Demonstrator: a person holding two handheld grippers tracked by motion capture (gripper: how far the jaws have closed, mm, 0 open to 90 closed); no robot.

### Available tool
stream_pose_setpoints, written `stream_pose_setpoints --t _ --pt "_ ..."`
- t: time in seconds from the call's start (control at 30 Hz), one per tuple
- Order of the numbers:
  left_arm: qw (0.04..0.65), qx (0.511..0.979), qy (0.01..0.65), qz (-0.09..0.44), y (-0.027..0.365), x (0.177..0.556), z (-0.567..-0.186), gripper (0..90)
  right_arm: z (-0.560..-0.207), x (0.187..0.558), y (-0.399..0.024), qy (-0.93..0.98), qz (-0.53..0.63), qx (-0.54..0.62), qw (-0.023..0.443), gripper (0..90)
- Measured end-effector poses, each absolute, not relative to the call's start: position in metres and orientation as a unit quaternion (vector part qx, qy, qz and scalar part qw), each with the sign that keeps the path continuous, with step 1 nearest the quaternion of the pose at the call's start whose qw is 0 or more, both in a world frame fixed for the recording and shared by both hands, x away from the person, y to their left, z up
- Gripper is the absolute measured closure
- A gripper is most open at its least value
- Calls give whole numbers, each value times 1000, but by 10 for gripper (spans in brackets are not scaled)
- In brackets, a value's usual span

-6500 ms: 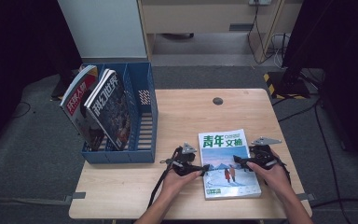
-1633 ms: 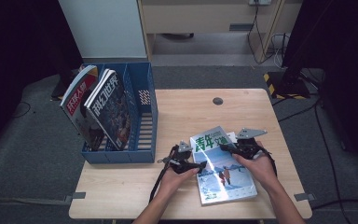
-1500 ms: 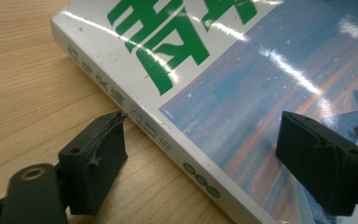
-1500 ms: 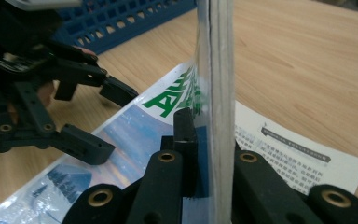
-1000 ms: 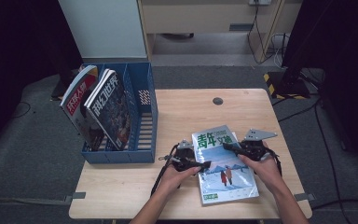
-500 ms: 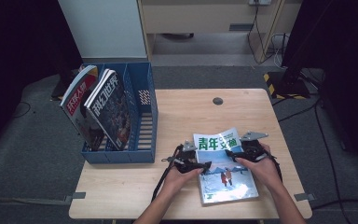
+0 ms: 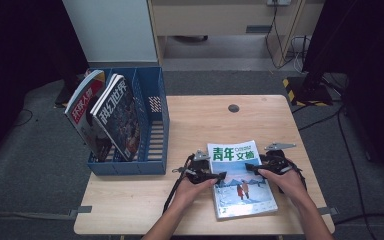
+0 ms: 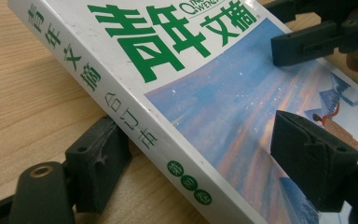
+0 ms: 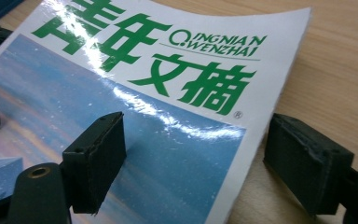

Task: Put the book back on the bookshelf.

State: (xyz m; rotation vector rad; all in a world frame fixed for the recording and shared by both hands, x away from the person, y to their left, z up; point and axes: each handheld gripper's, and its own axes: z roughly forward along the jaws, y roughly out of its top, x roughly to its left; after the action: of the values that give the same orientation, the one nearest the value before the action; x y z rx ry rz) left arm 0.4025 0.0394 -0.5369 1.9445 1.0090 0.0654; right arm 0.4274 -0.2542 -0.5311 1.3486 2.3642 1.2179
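Thick glossy magazine (image 7: 241, 179), white header with green characters over a blue winter scene, lies flat on the pale wooden tabletop (image 7: 200, 125), near the front edge and right of centre. Long axis runs from me toward the far side, canted slightly left at the far end; title end is farthest from me, spine on my left.

My left tongs (image 7: 218, 176) straddle the spine edge about midway along: in the left gripper view (image 8: 205, 154) one jaw sits on the wood just beside the spine, the other over the cover. Apart, not pinching.

My right tongs (image 7: 251, 168) straddle the opposite, open edge, near the title. In the right gripper view (image 9: 196, 161) one jaw is over the cover, one beside the page edge. They have just been opening; magazine between them, unclamped.

Blue plastic file rack (image 7: 152, 125) with two upright magazines stands well left.
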Motion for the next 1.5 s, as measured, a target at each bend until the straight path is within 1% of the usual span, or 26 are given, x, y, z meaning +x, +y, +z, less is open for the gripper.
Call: stream_pose_setpoints --t 0.17,0.27,0.43,0.57,0.6,0.8,0.93,1.0,1.1,1.33,1.5 --pt "454 783 426 3 41 415 -534 209 -532 428 -255 789 411 451 76 215" --pt "449 783 431 0 40 423 -533 247 -532 428 -255 789 411 450 75 219" --pt "439 775 453 -25 37 441 -529 281 -532 427 -254 789 412 449 74 228" --pt "437 776 454 -28 34 447 -526 319 -531 428 -253 792 411 445 75 239" --pt "441 774 453 -40 32 451 -525 339 -532 428 -251 792 415 442 72 255" --pt "452 760 465 -44 31 457 -519 366 -532 428 -248 793 417 440 69 260" --pt "450 759 469 -42 30 459 -517 380 -531 427 -247 795 416 435 77 268" --pt "450 758 470 -45 29 461 -515 403 -530 426 -244 795 416 434 81 281" --pt "451 754 474 -58 27 463 -514 401 -530 426 -242 794 417 434 81 286" --pt "454 749 478 -68 23 466 -513 396 -529 425 -241 795 416 432 88 304" --pt "459 737 490 -77 22 468 -515 395 -528 425 -241 789 420 439 88 348"
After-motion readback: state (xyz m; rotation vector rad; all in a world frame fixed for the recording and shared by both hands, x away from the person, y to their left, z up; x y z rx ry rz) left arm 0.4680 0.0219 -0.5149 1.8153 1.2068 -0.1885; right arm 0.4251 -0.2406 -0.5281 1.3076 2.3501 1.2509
